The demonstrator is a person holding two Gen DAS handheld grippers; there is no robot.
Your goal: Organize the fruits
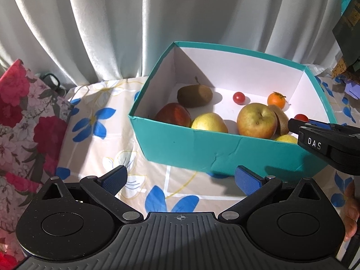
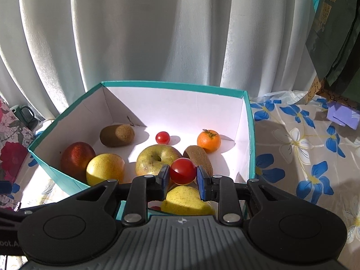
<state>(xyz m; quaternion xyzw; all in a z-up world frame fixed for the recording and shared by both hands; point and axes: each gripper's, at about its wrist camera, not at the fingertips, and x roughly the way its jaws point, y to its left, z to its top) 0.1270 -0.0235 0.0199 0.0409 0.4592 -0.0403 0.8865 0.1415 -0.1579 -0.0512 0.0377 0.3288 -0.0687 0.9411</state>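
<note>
White curtains [image 2: 157,33] hang behind a table [image 1: 94,121] covered by a beige cloth with blue flowers. On it stands a teal box [image 1: 202,148] with a white inside, holding the fruit.

From the right wrist view, a kiwi [image 2: 117,135] lies at 11 o'clock of the box floor, a small cherry tomato [image 2: 162,137] at 12 o'clock, and a mandarin [image 2: 208,141] at 1 o'clock. A red apple [image 2: 77,157] sits at 9 o'clock, touching a yellow pear [image 2: 104,168]. A green-yellow apple [image 2: 155,159] rests in the middle, with a second kiwi [image 2: 199,157] just beside it at 3 o'clock. Another yellow fruit [image 2: 186,200] lies near the front wall.

The right gripper [image 2: 182,177] is over the front of the box, its jaws narrowed around a red cherry tomato [image 2: 183,171] held between the blue pads.

The left gripper [image 1: 180,180] hovers above the cloth in front of the box, jaws spread wide and holding nothing.
</note>
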